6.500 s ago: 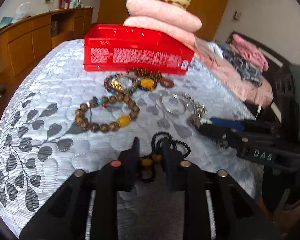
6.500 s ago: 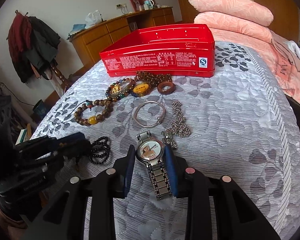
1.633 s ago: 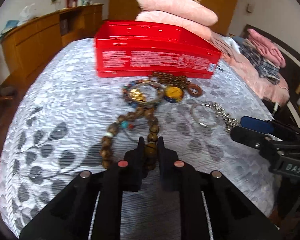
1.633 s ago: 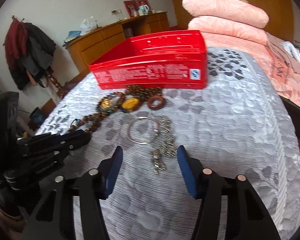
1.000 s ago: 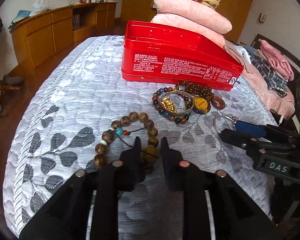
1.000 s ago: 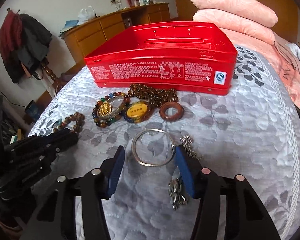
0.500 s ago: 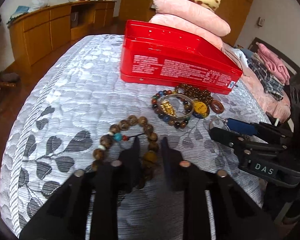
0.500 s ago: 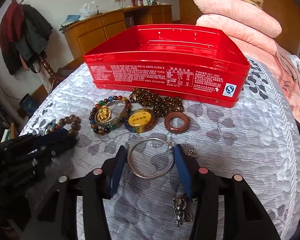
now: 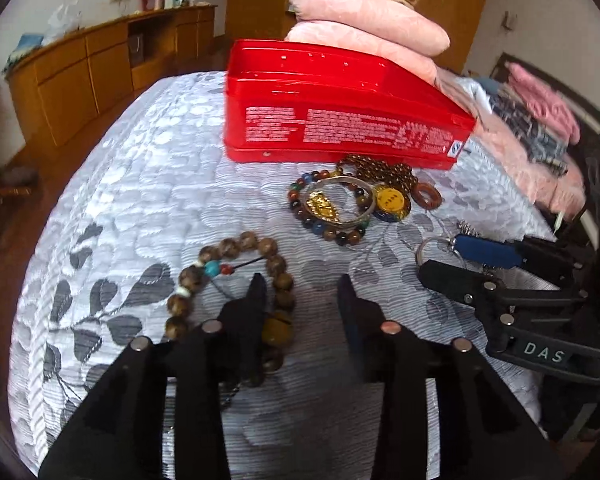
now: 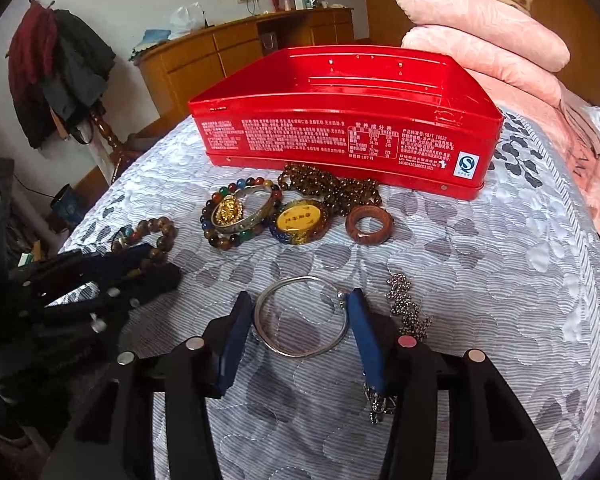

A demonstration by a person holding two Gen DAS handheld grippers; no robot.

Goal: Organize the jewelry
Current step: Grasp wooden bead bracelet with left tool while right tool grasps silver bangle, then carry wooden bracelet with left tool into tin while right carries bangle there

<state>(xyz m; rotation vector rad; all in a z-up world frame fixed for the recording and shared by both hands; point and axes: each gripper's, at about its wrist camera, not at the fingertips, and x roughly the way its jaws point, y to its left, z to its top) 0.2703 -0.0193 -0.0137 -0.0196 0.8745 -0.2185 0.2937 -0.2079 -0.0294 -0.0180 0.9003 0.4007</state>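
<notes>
An open red tin box (image 9: pixel 340 128) (image 10: pixel 340 136) stands on the quilted bed. In front of it lie a multicolour bead bracelet with a gold charm (image 9: pixel 328 208) (image 10: pixel 236 212), a yellow pendant (image 10: pixel 298 220), a brown bead necklace (image 10: pixel 332 188) and a brown ring (image 10: pixel 369 221). My left gripper (image 9: pixel 300 292) is open; its left finger lies over a wooden bead bracelet (image 9: pixel 228 276). My right gripper (image 10: pixel 298 312) is open around a silver bangle (image 10: pixel 300 316). A silver chain (image 10: pixel 408 312) lies right of it.
Pink pillows (image 10: pixel 480 36) are stacked behind the box. Folded clothes (image 9: pixel 540 120) lie at the right. A wooden sideboard (image 10: pixel 240 52) and hanging coats (image 10: pixel 56 72) stand beyond the bed's left edge.
My left gripper has opened and let go of the wooden bead bracelet. My right gripper has moved forward so that its fingers flank the silver bangle. The watch and black bracelet are no longer on the bed.
</notes>
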